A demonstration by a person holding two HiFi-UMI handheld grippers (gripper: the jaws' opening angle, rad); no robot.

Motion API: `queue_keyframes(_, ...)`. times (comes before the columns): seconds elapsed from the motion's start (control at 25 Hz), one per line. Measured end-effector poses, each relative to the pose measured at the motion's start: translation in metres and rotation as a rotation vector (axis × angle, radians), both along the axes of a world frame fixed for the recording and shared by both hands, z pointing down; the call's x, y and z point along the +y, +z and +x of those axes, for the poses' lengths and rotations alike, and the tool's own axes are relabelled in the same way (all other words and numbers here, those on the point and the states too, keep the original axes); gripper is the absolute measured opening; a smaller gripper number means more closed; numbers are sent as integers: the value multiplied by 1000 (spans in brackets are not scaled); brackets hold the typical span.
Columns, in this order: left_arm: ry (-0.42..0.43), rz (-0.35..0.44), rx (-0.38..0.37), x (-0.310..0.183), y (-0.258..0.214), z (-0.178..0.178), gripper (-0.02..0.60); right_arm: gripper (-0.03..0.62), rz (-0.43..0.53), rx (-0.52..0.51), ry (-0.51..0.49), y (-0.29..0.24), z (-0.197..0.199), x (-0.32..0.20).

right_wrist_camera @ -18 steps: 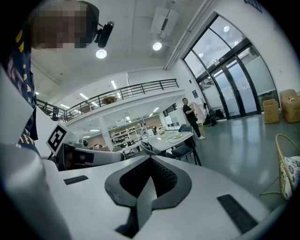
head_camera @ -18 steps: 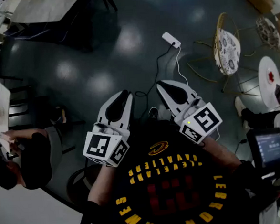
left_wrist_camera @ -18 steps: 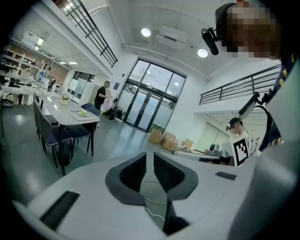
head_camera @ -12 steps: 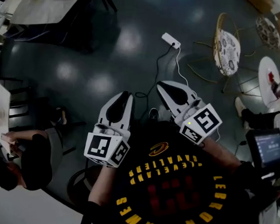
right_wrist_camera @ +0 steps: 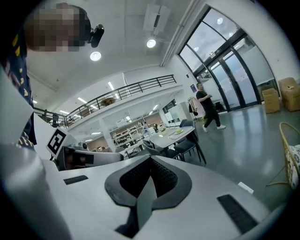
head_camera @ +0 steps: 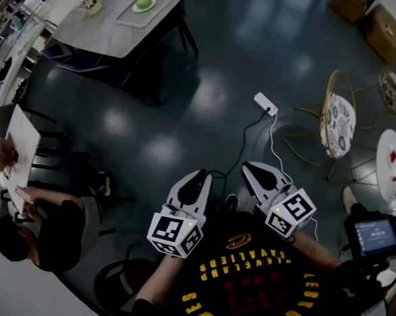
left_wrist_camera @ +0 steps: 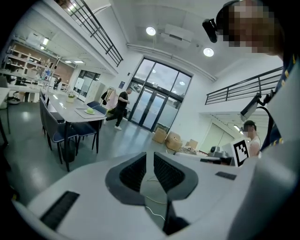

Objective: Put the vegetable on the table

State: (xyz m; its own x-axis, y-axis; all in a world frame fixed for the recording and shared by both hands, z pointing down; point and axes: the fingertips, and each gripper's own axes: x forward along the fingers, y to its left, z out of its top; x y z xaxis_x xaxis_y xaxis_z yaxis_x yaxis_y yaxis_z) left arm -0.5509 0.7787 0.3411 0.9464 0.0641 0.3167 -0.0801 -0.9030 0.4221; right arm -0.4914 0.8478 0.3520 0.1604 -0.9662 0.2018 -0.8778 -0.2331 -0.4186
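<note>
Both grippers are hanging empty in front of my chest, so I'm reading this as the approach, with nothing picked up yet. Left gripper [head_camera: 201, 179] is sitting with a narrow gap between its pads and only floor showing through; right gripper [head_camera: 251, 169] is pressing closed pad to pad on nothing. Vegetable [head_camera: 144, 3], small, round and green, is lying on a tray [head_camera: 131, 18] on the bench [head_camera: 101, 32], well ahead and to my left across the dark floor [head_camera: 200, 86]. I cannot tell whether a plate is sitting under it. For a clean step I'm planning on walking up square to the bench edge, minding the power strip [head_camera: 266, 104] and its cable trailing toward my feet, and the chairs [left_wrist_camera: 75, 133] tucked along the bench side. I'm wanting one gripper opening wide before reaching, since a round thing is probably rolling off if a half-closed jaw nudges it. I'm aiming to come down from above, closing gently on its widest part. After that I'm lifting it clear of the tray rim, setting it on bare bench beside the tray, and releasing only once it is resting. Seated person [head_camera: 34, 233] is sitting well clear of my path.
</note>
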Motion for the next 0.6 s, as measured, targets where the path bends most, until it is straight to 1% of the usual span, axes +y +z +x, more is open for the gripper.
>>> queue_keyframes(0.08, -9, -11, 0, -14, 2, 3, 54, 5, -11, -8, -18, 3, 0, -13)
queue_keyframes(0.24, 5, -20, 13, -44, 3, 15, 54, 5, -35, -2, -29, 6, 8, -46)
queue_keyframes(0.44, 7, -15, 52, -107, -10, 26, 54, 5, -51, 22, -3, -3, 23, -99)
queue_keyframes(0.6, 28, -26, 73, -149, -12, 33, 54, 5, -57, 44, 16, -10, 29, -143)
